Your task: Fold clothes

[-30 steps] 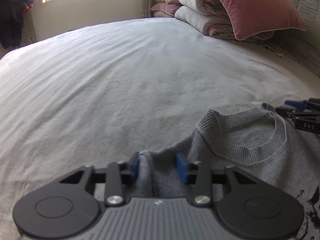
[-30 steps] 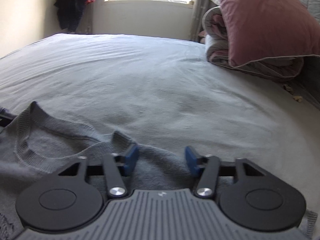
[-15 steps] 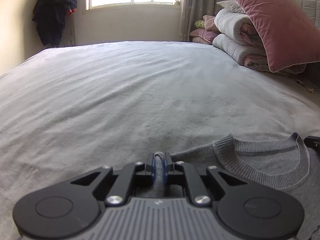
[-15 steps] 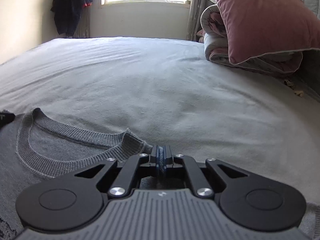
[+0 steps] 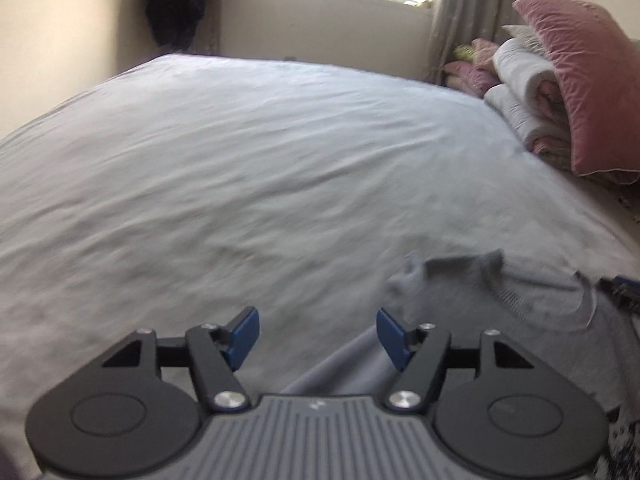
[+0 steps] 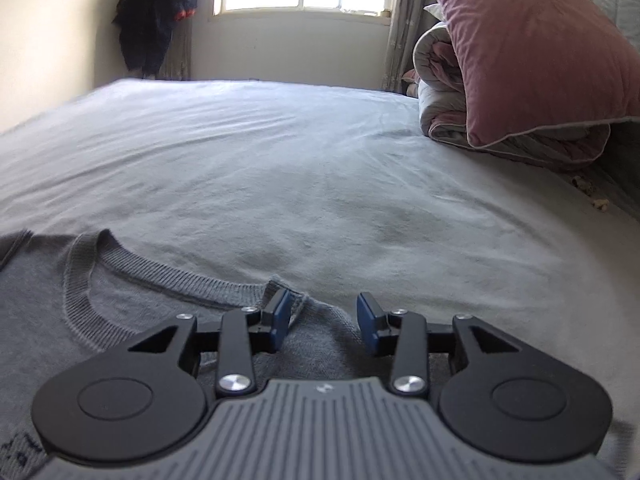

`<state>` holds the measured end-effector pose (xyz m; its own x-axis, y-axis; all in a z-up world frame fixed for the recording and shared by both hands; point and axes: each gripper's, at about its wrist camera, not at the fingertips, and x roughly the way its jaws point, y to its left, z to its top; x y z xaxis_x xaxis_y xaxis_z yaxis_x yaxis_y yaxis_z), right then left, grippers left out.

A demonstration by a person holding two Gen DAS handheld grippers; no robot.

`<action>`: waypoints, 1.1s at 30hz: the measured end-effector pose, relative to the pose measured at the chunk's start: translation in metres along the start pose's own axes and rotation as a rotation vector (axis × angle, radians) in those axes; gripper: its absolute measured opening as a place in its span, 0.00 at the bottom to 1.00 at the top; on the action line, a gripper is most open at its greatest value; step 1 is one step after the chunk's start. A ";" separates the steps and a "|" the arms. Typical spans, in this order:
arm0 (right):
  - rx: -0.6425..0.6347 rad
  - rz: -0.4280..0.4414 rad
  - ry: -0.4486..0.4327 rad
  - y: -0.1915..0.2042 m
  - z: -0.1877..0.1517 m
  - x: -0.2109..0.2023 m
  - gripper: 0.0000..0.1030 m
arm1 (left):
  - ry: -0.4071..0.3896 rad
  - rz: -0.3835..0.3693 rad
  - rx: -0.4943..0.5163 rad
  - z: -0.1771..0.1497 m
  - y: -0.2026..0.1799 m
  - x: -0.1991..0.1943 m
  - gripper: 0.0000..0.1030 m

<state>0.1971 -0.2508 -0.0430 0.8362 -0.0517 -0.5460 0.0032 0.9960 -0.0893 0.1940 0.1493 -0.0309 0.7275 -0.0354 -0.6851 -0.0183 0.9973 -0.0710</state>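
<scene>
A grey knit sweater (image 6: 132, 312) with a ribbed round collar lies flat on the bed. In the left wrist view the sweater (image 5: 532, 292) sits low on the right, its left shoulder rumpled. My left gripper (image 5: 318, 336) is open and empty, just left of that shoulder, with a grey fold below its right finger. My right gripper (image 6: 322, 318) is open and empty over the sweater's right shoulder beside the collar. The right gripper's tip (image 5: 620, 286) shows at the far right of the left wrist view.
The pale grey bed sheet (image 6: 320, 168) stretches ahead to a window wall. A pink pillow (image 6: 532, 52) on rolled quilts (image 6: 440, 92) stands at the right. Dark clothes (image 6: 156, 16) hang at the back left.
Both grippers had shut on the sweater's shoulders half a second ago and have now opened and let go. The left gripper has shifted left and the view has lifted.
</scene>
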 end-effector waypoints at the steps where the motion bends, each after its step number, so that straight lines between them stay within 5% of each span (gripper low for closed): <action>1: -0.006 0.003 -0.007 0.001 0.004 -0.009 0.40 | 0.019 0.021 -0.008 -0.003 0.008 -0.002 0.65; 4: 0.009 0.054 -0.036 0.005 0.020 -0.039 0.42 | 0.078 0.044 -0.090 -0.012 0.033 -0.001 0.65; 7: 0.027 0.130 -0.054 0.017 0.034 -0.064 0.49 | 0.129 -0.059 -0.170 -0.021 0.047 0.004 0.65; 11: 0.001 0.226 -0.056 0.051 0.055 -0.082 0.49 | 0.101 -0.153 -0.239 -0.030 0.053 0.012 0.64; 13: 0.016 0.302 -0.059 0.070 0.063 -0.086 0.49 | 0.075 -0.177 -0.240 -0.032 0.049 0.013 0.10; 14: 0.026 0.349 -0.057 0.079 0.065 -0.087 0.49 | 0.065 -0.200 -0.243 -0.032 0.047 0.013 0.04; 18: 0.062 0.487 -0.025 0.117 0.055 -0.072 0.49 | -0.057 -0.272 -0.144 -0.036 0.023 -0.009 0.04; 21: 0.107 0.550 -0.001 0.130 0.041 -0.056 0.49 | -0.133 -0.368 0.063 -0.042 -0.008 -0.027 0.04; 24: 0.173 0.630 -0.014 0.128 0.026 -0.044 0.49 | -0.095 -0.494 0.252 -0.053 -0.036 -0.027 0.05; 28: 0.232 0.762 0.033 0.128 0.024 -0.029 0.46 | -0.024 -0.490 0.416 -0.070 -0.065 -0.014 0.07; 33: 0.255 0.813 0.080 0.129 0.019 -0.017 0.43 | -0.009 -0.448 0.347 -0.067 -0.060 -0.026 0.39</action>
<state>0.1933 -0.1201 -0.0296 0.5911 0.6902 -0.4175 -0.4495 0.7116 0.5401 0.1307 0.0860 -0.0572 0.6180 -0.4615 -0.6365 0.5191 0.8476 -0.1105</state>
